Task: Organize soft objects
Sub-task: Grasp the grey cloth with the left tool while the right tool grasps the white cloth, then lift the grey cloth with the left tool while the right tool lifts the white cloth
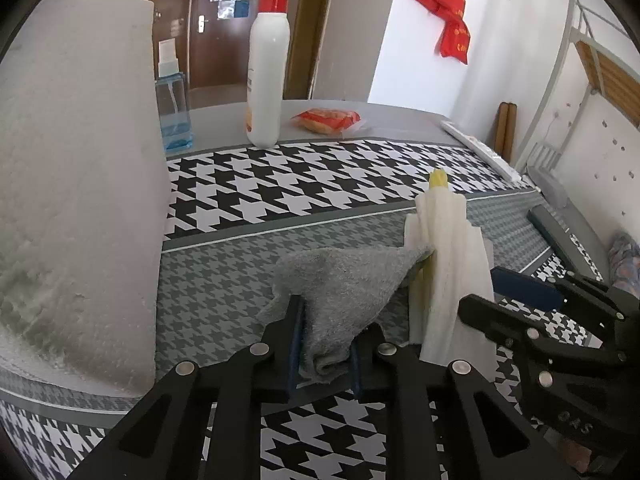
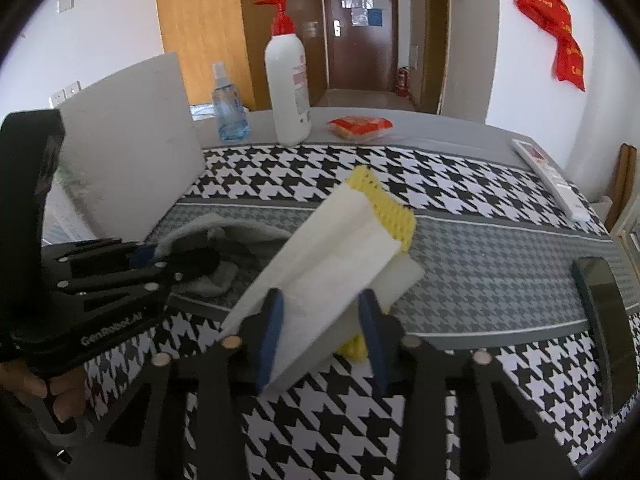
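My left gripper (image 1: 326,336) is shut on a grey cloth (image 1: 344,288), held bunched above the houndstooth tablecloth (image 1: 280,188); the cloth also shows in the right wrist view (image 2: 224,236). My right gripper (image 2: 320,328) is shut on a stack of white foam sheets (image 2: 336,256) with a yellow foam net (image 2: 384,204) underneath, lifted and tilted. The stack stands upright in the left wrist view (image 1: 448,264), just right of the cloth. The right gripper (image 1: 520,308) appears at the right of that view; the left gripper (image 2: 168,260) appears at the left of the right wrist view.
A large grey foam block (image 1: 76,184) stands at the left. A white pump bottle (image 1: 266,68), a blue spray bottle (image 1: 174,112) and a red snack packet (image 1: 326,120) stand at the back. A remote (image 2: 552,178) and a dark phone (image 2: 608,328) lie at the right.
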`<state>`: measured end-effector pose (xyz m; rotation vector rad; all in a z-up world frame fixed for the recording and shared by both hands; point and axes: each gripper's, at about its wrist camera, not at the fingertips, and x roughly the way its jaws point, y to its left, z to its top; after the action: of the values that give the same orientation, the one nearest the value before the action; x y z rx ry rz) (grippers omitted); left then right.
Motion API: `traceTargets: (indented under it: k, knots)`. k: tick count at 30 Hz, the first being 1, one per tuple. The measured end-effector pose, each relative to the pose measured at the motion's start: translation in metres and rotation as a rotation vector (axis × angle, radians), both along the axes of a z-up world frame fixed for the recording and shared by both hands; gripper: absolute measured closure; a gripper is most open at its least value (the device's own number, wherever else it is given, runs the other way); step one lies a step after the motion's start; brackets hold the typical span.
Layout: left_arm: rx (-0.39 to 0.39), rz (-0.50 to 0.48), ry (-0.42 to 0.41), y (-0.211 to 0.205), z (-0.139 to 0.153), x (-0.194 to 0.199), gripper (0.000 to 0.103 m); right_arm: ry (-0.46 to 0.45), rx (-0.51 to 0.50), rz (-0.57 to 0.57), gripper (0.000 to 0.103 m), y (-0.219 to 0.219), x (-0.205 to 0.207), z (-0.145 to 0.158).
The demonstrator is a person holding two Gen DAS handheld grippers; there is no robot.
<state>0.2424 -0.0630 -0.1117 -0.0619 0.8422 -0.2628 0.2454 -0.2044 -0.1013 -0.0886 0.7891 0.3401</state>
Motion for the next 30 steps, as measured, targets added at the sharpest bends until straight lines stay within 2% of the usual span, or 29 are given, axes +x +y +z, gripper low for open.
traceTargets:
  k: [3,8,15,20,22,25,27,30]
  knots:
    - [0.001,-0.001,-0.004,-0.001,0.0,-0.001,0.083,-0.006,-0.011,-0.008,0.077,0.0,0.0,0.002]
    - [-0.003,0.003,-0.007,0.0,0.001,-0.002,0.083,-0.019,-0.009,0.011,0.088,0.003,-0.003,0.008]
    - [-0.006,0.007,-0.014,0.001,0.002,-0.003,0.083,-0.016,-0.01,0.039,0.092,0.013,-0.005,0.007]
    - [-0.005,0.006,-0.013,0.001,0.002,-0.003,0.083,0.037,0.018,0.062,0.091,0.016,-0.002,0.005]
    - [-0.005,0.007,-0.014,0.0,0.002,-0.003,0.083,0.048,0.04,0.069,0.088,0.016,-0.001,0.004]
    - [-0.006,0.012,-0.013,0.001,0.002,-0.003,0.083,0.062,0.055,0.072,0.074,0.017,0.002,0.003]
    - [-0.007,0.014,-0.014,0.002,0.002,-0.003,0.083,0.057,0.062,0.077,0.06,0.018,0.0,0.004]
    - [-0.004,0.015,-0.016,0.002,0.003,-0.003,0.083,0.052,0.056,0.086,0.056,0.02,-0.001,0.005]
